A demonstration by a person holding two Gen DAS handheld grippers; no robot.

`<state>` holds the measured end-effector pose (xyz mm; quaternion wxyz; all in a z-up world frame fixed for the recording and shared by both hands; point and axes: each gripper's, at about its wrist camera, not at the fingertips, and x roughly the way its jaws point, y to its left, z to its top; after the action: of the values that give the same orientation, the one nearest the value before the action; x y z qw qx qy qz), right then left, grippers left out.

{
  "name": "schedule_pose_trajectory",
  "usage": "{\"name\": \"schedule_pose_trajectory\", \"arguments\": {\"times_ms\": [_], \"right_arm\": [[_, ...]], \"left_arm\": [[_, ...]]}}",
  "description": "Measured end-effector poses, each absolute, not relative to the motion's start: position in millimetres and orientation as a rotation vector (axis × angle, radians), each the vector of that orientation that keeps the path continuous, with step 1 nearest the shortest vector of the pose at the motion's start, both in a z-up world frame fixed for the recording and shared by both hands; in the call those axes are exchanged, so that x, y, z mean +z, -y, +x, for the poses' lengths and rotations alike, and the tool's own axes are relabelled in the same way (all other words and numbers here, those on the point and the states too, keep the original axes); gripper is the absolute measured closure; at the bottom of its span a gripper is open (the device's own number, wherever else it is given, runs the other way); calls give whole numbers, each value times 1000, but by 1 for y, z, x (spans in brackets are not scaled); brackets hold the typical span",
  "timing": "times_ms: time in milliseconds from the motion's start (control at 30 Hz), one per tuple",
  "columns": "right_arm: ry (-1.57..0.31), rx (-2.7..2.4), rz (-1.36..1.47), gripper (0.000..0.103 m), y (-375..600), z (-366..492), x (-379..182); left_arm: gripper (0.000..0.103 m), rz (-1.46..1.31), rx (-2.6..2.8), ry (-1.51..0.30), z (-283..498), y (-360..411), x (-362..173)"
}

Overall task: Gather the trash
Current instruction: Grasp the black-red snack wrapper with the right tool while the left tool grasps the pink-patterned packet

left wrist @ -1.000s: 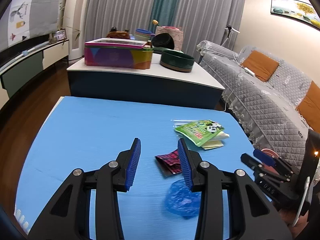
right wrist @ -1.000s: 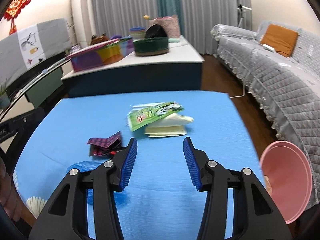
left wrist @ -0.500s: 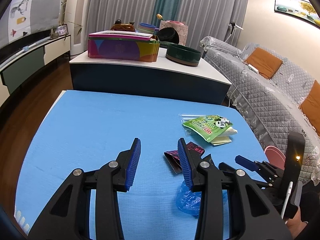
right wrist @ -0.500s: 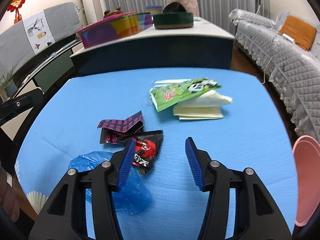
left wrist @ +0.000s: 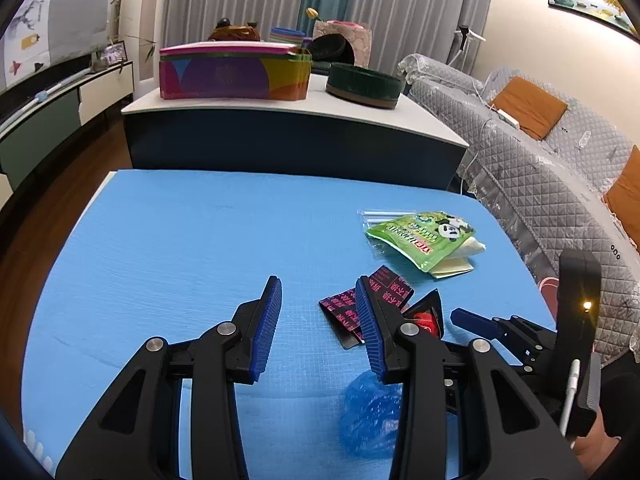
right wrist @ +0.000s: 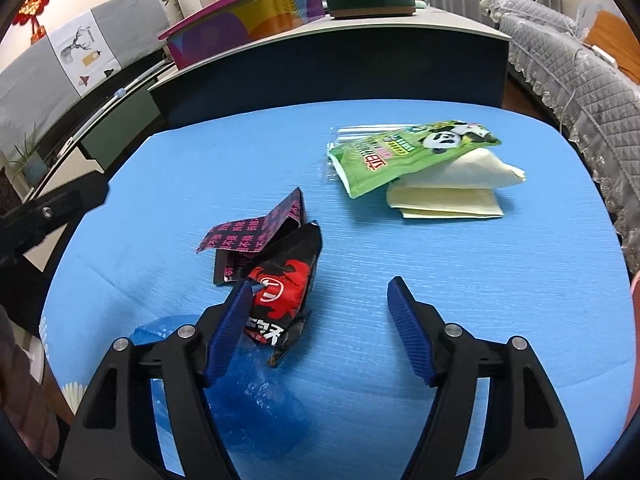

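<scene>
table: we see the blue-covered table (right wrist: 480,280) carrying all trash
near left: crumpled blue plastic bag (right wrist: 256,412), black-and-red snack wrapper (right wrist: 288,288) partly on it
behind wrapper: dark pink-printed folded wrapper (right wrist: 256,232), touching
far right: green panda pouch (right wrist: 404,152) overlapping pale yellow folded paper (right wrist: 448,196)
behind table: white-topped counter (left wrist: 280,108)

A bright blue mat (right wrist: 440,260) fills the frame's middle. On it lie a green pouch (right wrist: 404,152) with a black-and-white panda, pale yellow paper (right wrist: 448,200), a black packet (right wrist: 286,284) with red and white print, a dark wrapper (right wrist: 252,234) patterned with pink characters, and a translucent blue bag (right wrist: 256,408). Upper left, a multicoloured box (left wrist: 234,76).
</scene>
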<state>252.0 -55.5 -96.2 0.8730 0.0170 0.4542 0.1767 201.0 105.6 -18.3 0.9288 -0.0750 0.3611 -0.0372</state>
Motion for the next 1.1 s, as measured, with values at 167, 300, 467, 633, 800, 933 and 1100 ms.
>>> {"name": "schedule_pose_trajectory", "arguments": {"times_ms": [167,300,467,633,800,933,1100], "right_arm": [[-960,400,35,37,52,255,-97],[-962,441,54,58,53,256,-95],[-945,441,49,76,58,258,-90],[-924,388,60,77,73,261,-87],[-906,332,72,77,92,264,-82],[-916,306,83,77,104,267,-84],[-925,289,89,77,111,268,-85]], "left_arm": [[65,-159,-81,-780,210,-102,-30],[65,-171,-96,-823,218,-97,-43],[65,-163,-119,-883,229,-84,-56],[65,-163,-120,-922,238,-75,-66],[63,-179,-112,-954,245,-72,-73],[63,-195,-111,-966,247,-71,-74],[57,-234,-103,-992,248,-72,-77]]}}
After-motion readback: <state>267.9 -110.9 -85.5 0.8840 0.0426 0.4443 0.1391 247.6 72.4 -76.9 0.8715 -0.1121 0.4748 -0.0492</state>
